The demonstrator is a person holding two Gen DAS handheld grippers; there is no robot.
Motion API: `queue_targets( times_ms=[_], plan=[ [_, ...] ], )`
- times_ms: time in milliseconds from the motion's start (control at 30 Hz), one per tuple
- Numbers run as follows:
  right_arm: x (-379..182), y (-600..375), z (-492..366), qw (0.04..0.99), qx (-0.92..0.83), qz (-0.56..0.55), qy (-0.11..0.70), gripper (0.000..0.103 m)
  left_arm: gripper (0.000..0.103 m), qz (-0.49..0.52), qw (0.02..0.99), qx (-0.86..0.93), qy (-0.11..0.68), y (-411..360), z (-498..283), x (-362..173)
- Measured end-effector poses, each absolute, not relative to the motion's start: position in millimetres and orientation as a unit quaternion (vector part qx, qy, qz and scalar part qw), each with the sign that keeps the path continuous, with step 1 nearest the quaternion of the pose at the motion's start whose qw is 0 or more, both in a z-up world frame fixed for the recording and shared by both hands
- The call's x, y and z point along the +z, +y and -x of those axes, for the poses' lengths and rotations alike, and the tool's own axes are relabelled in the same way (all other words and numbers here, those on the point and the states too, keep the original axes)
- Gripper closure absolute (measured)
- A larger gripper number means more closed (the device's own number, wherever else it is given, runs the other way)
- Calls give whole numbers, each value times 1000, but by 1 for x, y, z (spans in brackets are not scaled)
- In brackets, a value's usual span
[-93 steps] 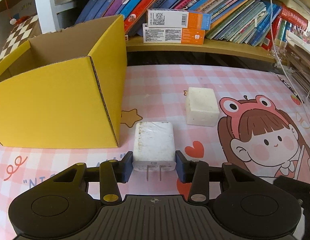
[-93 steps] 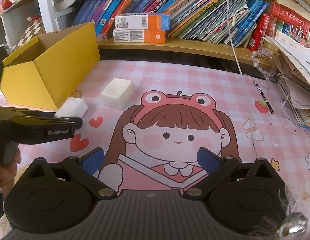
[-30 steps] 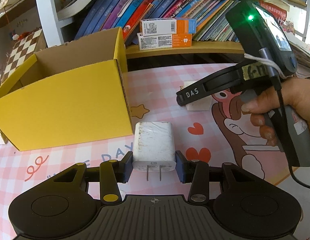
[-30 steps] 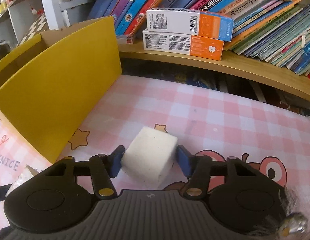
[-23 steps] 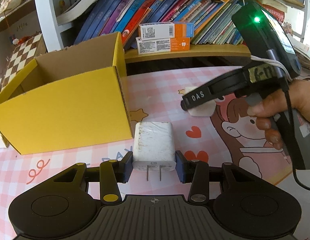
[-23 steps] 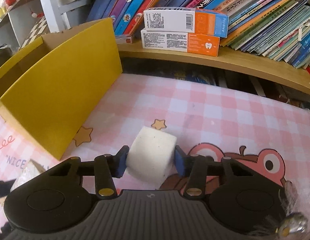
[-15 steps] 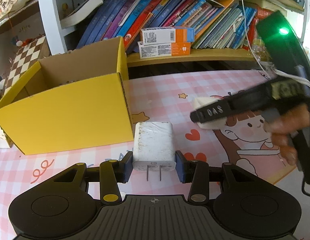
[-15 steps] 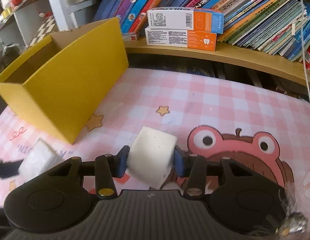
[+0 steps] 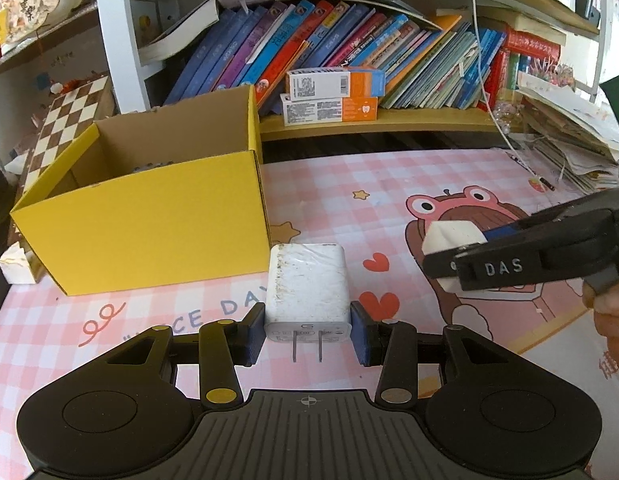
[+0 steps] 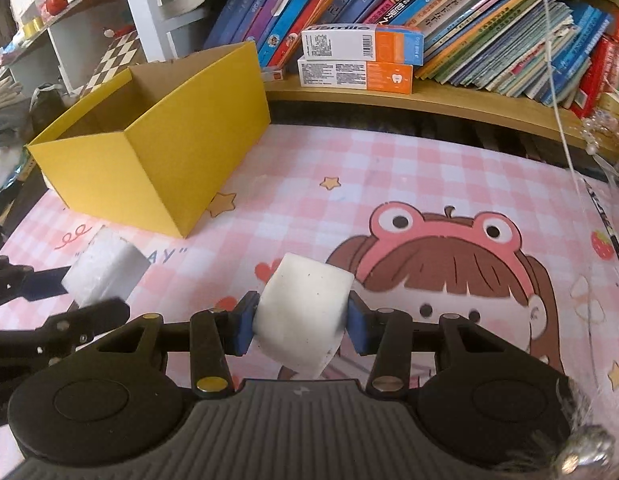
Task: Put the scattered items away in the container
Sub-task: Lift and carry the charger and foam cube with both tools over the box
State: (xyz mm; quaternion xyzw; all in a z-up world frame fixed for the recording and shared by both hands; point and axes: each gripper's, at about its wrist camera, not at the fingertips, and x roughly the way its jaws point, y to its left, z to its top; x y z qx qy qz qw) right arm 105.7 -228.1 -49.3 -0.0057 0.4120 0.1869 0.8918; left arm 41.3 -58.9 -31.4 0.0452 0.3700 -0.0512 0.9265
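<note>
My left gripper (image 9: 308, 338) is shut on a white plug-in charger (image 9: 307, 288), prongs toward the camera, held above the pink mat right of the open yellow cardboard box (image 9: 149, 216). My right gripper (image 10: 300, 326) is shut on a white foam block (image 10: 303, 312) and holds it in the air over the mat. The block (image 9: 449, 240) and the right gripper (image 9: 461, 258) also show in the left wrist view at right. The charger (image 10: 105, 272) and the box (image 10: 157, 148) show in the right wrist view at left.
A wooden shelf (image 9: 389, 120) with two orange-and-white cartons (image 9: 333, 96) and leaning books runs behind the pink cartoon mat (image 9: 349, 200). A paper pile (image 9: 569, 136) sits at the far right, a checkerboard (image 9: 65, 116) behind the box, a white cable (image 10: 561, 112) hangs down.
Both grippers have risen and pulled back with their loads. The right gripper closed on the foam block and lifted it off the mat. The box looks further away.
</note>
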Motion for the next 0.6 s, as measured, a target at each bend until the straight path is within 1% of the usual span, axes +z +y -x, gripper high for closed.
queue_targets(
  times_ms=[600],
  plan=[
    [-36,-209,-51,896,155,-2,416,60,61,-50,924,-87,368,-34,-13,-25]
  ],
)
